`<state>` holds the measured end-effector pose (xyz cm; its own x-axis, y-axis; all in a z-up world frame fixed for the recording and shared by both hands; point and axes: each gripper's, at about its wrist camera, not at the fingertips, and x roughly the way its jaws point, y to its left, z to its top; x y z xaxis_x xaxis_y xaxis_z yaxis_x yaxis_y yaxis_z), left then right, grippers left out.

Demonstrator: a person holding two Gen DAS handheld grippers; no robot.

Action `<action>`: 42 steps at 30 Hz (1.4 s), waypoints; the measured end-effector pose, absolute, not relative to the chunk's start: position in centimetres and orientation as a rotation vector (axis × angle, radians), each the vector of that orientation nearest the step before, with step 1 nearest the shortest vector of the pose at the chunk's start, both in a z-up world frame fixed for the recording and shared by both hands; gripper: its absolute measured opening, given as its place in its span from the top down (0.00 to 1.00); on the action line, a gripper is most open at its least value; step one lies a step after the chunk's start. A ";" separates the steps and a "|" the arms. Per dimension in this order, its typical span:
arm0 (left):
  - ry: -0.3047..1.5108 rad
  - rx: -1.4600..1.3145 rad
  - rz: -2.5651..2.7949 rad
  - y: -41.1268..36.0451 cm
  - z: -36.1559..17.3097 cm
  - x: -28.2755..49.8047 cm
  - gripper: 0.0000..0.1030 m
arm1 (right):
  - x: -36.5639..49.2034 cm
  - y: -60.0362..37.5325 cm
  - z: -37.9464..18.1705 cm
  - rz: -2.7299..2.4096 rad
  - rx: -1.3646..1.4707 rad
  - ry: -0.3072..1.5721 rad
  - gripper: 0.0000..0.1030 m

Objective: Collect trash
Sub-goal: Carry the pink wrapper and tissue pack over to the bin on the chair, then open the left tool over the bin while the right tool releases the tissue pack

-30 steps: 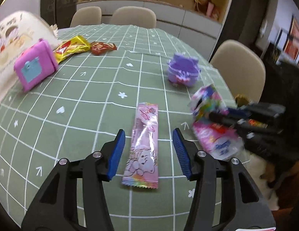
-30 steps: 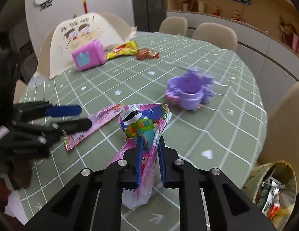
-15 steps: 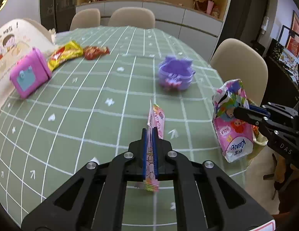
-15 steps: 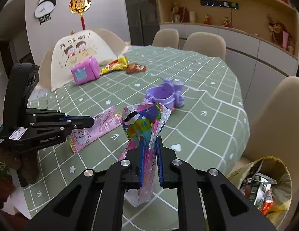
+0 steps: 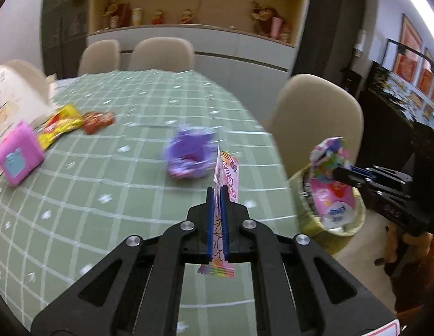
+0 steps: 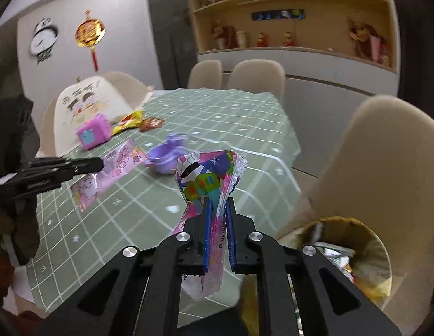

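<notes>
Above the table edge, your left gripper (image 5: 217, 193) clamps the pink wrapper (image 5: 230, 173); your right gripper (image 6: 218, 207) clamps the colourful packet (image 6: 208, 179). Trash bag (image 6: 376, 254) waits at 4 o'clock; yellow wrapper (image 5: 60, 124) and red wrapper (image 5: 99, 117) remain at 10 o'clock.

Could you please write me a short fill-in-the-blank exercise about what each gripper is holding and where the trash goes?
1. The left gripper has its jaws shut on a long ____ wrapper.
2. The right gripper carries a crumpled colourful snack bag toward the trash bag beside a ____ chair.
3. The tablecloth is ____ with white grid lines.

Missing words: pink; beige; green
</notes>
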<state>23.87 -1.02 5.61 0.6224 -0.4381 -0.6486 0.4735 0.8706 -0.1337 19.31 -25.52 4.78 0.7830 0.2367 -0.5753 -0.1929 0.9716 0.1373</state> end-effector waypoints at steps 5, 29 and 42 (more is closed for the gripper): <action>0.766 0.095 -0.649 -7.7 5.2 24.4 0.96 | 18.0 -30.2 4.3 0.129 0.102 0.613 0.89; 0.970 0.142 -0.870 -26.1 -2.3 28.6 0.92 | 17.3 -42.6 -0.1 -0.112 0.207 0.693 0.89; 0.920 0.059 -0.812 -24.2 -2.5 29.2 0.60 | 19.6 -40.6 -4.8 -0.055 0.225 0.816 0.89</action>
<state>29.23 -24.20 -2.52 0.3372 -0.5989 -0.7263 0.6465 0.7082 -0.2838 19.58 -40.57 -4.75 0.6850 0.0383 -0.7275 0.1348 0.9747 0.1781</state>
